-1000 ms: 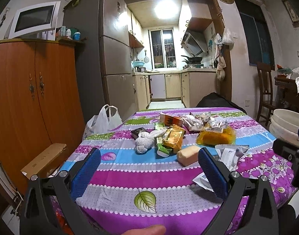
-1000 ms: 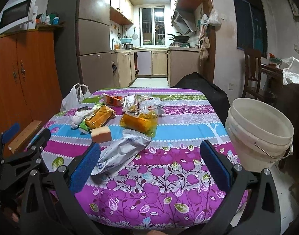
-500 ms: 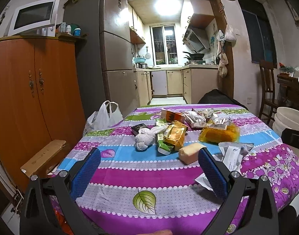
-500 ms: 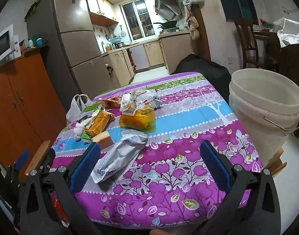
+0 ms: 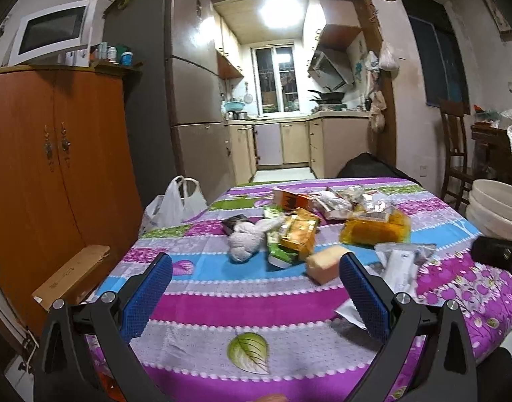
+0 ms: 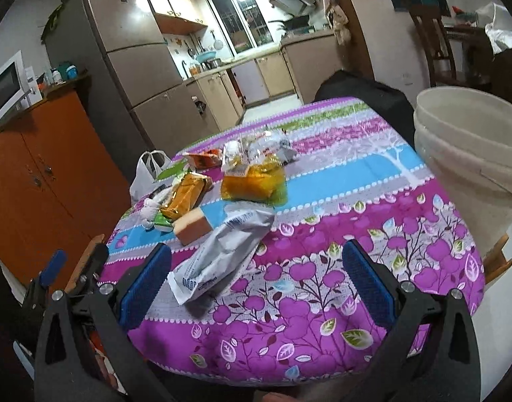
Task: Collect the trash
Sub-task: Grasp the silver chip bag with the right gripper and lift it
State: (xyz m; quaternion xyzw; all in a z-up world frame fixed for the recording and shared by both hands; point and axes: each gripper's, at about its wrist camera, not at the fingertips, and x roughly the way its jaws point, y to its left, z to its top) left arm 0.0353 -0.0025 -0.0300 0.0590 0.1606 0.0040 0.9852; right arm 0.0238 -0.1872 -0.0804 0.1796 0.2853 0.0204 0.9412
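Trash lies in a heap on the flowered tablecloth (image 5: 222, 305) (image 6: 323, 268): a silver foil bag (image 6: 222, 254) (image 5: 401, 264), a tan sponge block (image 5: 326, 263) (image 6: 192, 229), an orange-gold packet (image 5: 299, 231) (image 6: 185, 197), a yellow plastic bag (image 5: 373, 231) (image 6: 256, 182), a white rag (image 5: 247, 241) and an orange carton (image 5: 294, 199). My left gripper (image 5: 256, 288) hangs open over the table's near edge, short of the heap. My right gripper (image 6: 256, 274) is open too, with the foil bag's near end just ahead of its left finger. Nothing is held.
Stacked white buckets (image 6: 470, 154) (image 5: 497, 207) stand off the table's right side. A white plastic bag (image 5: 175, 204) hangs by the far left corner. An orange cabinet (image 5: 48, 174) and a cardboard piece (image 5: 71, 273) flank the left. A wooden chair (image 5: 457, 147) stands at the right.
The right gripper has risen and tilted down and leftward over the table, so the foil bag now lies closer to its fingers. The left gripper has crept slightly forward. Both stayed open.
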